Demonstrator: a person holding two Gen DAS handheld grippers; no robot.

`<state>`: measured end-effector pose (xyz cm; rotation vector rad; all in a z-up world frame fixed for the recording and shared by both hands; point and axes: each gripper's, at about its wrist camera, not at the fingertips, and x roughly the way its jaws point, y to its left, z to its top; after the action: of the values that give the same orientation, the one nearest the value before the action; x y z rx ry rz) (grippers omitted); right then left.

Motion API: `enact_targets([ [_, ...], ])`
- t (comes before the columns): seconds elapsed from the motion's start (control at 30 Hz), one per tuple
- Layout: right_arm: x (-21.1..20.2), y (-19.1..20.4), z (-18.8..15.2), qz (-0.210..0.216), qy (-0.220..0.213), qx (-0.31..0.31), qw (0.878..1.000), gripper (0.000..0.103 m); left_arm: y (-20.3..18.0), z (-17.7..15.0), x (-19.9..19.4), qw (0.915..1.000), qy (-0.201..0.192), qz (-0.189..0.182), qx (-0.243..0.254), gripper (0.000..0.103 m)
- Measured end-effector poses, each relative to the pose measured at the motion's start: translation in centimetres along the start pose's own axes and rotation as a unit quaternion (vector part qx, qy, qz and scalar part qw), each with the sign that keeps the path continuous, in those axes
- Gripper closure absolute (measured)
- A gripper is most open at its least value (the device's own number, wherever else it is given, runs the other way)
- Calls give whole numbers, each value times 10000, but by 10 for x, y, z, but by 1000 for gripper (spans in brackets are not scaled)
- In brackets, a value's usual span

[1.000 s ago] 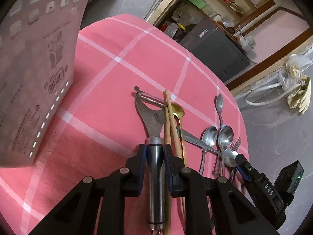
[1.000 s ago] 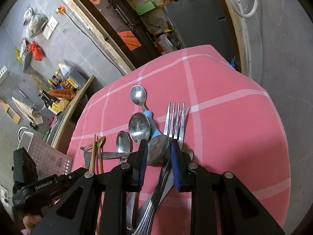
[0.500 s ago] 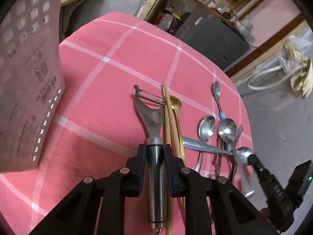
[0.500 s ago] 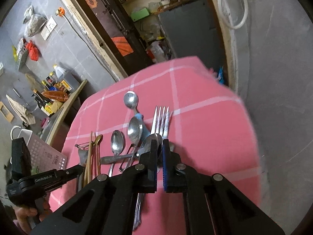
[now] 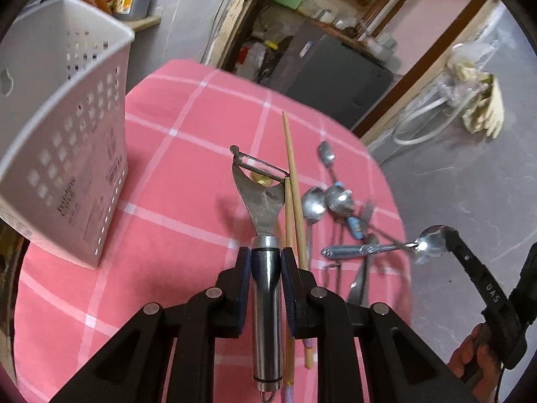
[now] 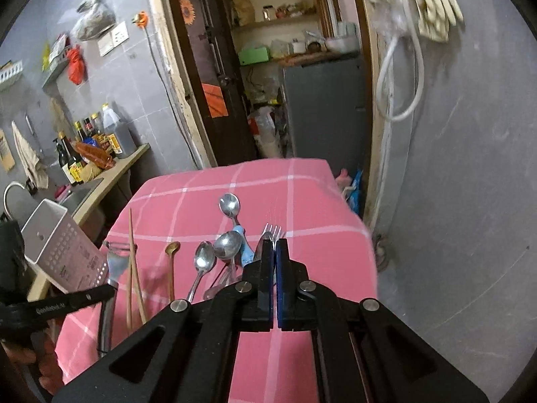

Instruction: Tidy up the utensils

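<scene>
My left gripper (image 5: 265, 258) is shut on the steel handle of a peeler (image 5: 258, 201), which is held above the pink cloth with its blade pointing away. Two wooden chopsticks (image 5: 293, 181) lie just to its right. A white perforated utensil holder (image 5: 63, 154) stands on the left. My right gripper (image 6: 277, 245) is shut on the bowl of a spoon (image 5: 433, 238), whose ornate handle points left over the pile. In the left wrist view that gripper (image 5: 449, 235) reaches in from the right. More spoons (image 6: 228, 243) and a fork (image 6: 275, 230) lie on the cloth.
The table has a pink checked cloth (image 5: 188, 127), and its edge drops to a grey floor on the right. A gold spoon (image 6: 173, 247) lies beside the chopsticks. A counter with bottles (image 6: 94, 154) stands behind the holder (image 6: 63, 245). A person's hand (image 5: 476, 362) holds the right gripper.
Both grippers have risen. The peeler has come up off the cloth in the left gripper. The right jaws closed on a spoon's bowl and lifted it clear of the pile.
</scene>
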<state>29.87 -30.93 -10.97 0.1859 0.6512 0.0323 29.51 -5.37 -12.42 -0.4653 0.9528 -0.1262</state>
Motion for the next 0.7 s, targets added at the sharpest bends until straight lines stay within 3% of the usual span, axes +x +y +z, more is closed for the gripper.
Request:
enact_targets([
  [0.37,-66,28,12,-768,-471,-346,9953,101,-8,19,-37,9971,-381,-537,392,86],
  [0.53,-85,50,23,-708,-669,-420,9944,101,-9,35,-58,9943,-674,-732,386,86],
  [0.7,-95,86,41,-370,-926,-590,9933,101,1,62,-90,9908,-1079,-751,333,86],
])
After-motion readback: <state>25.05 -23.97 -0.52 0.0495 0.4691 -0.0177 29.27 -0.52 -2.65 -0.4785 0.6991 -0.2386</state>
